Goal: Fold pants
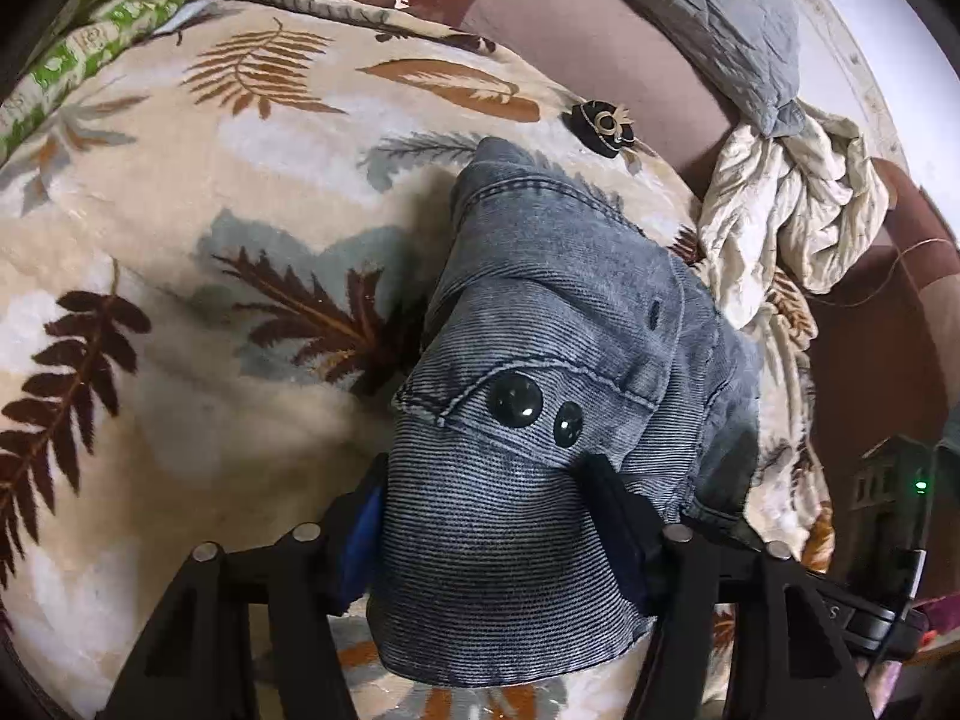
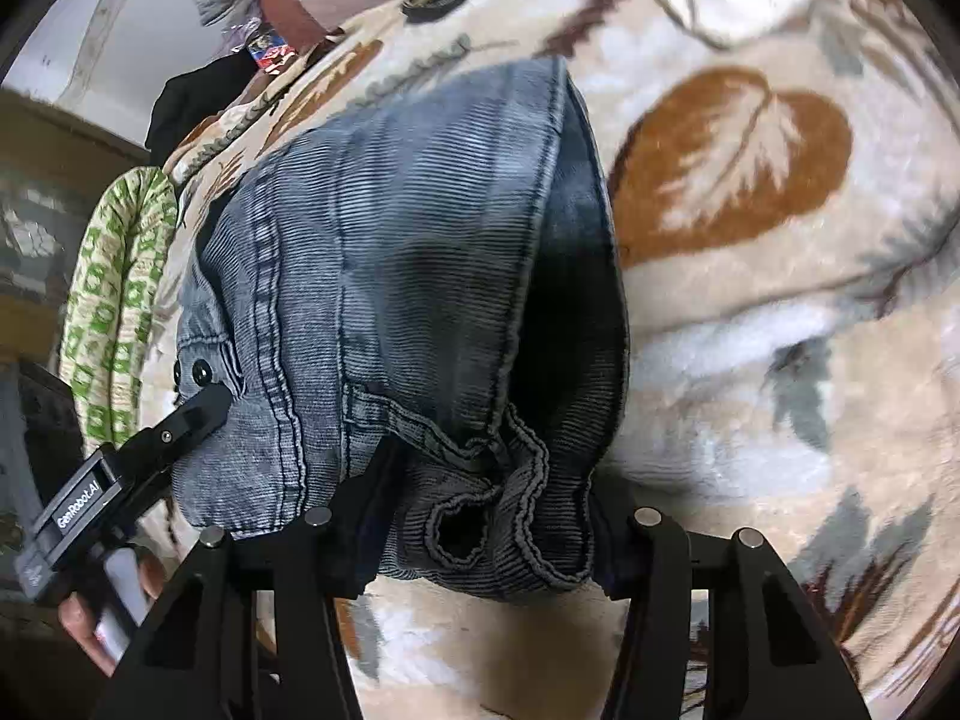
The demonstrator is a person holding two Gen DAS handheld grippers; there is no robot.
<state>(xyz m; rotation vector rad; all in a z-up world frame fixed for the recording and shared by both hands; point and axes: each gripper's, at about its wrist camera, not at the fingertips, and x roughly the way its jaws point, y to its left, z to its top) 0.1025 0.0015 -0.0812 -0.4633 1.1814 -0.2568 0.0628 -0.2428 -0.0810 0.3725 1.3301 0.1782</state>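
Observation:
The blue denim pants (image 1: 558, 300) lie bunched on a leaf-patterned blanket (image 1: 210, 150). My left gripper (image 1: 486, 468) is shut on the waistband end, just below two dark buttons (image 1: 514, 400), and the cloth fills the gap between its fingers. In the right wrist view the pants (image 2: 390, 210) hang in a thick fold. My right gripper (image 2: 492, 480) is shut on a bunched seam edge of them. The left gripper (image 2: 210, 405) shows there too, gripping the pants beside the buttons, with a hand (image 2: 84, 618) on its handle.
A small black ornament (image 1: 606, 126) lies on the blanket beyond the pants. A crumpled cream cloth (image 1: 792, 210) and a grey pillow (image 1: 720, 12) sit at the far right by a maroon headboard (image 1: 570, 30). A green patterned cloth (image 1: 90, 30) borders the far left.

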